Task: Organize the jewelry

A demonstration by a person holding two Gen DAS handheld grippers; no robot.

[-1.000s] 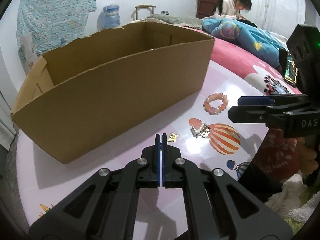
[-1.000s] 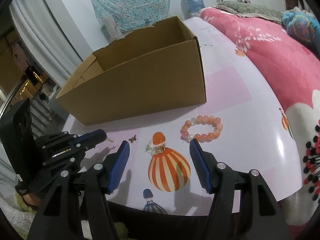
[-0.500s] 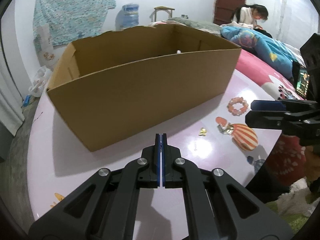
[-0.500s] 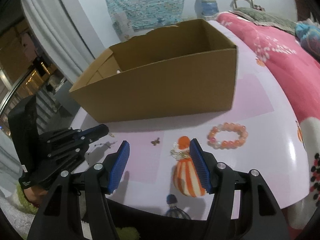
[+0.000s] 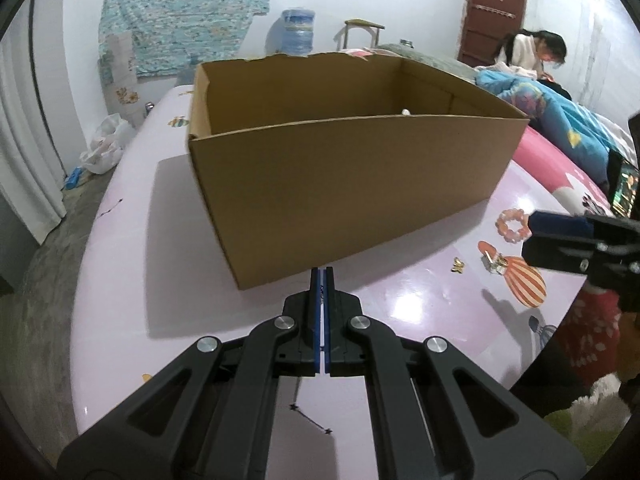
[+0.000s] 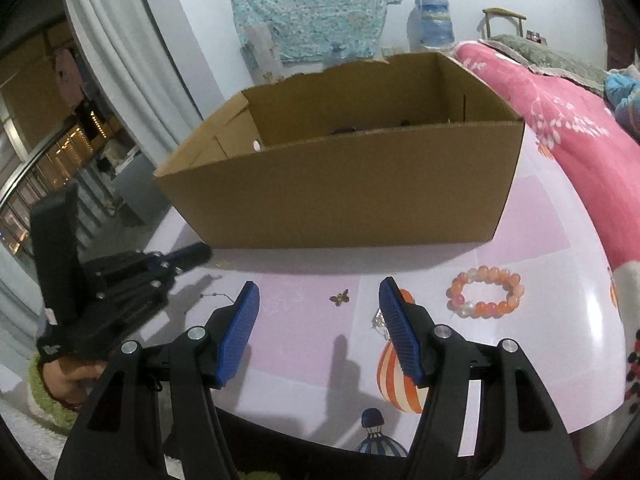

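The left gripper (image 5: 322,276) is pressed tight together with nothing big seen in it; a thin chain (image 5: 310,420) hangs just under it. The right gripper (image 6: 318,312) is spread, its jaws are closing a little, and nothing is between them. On the pink table (image 6: 532,216), a tiny gold butterfly charm (image 6: 339,297) lies past the right gripper. A shiny clip (image 5: 494,262) lies near it on the balloon picture. A bracelet (image 6: 485,292) of orange beads lies off to the right. Behind them all stands the open cardboard box (image 6: 340,196)
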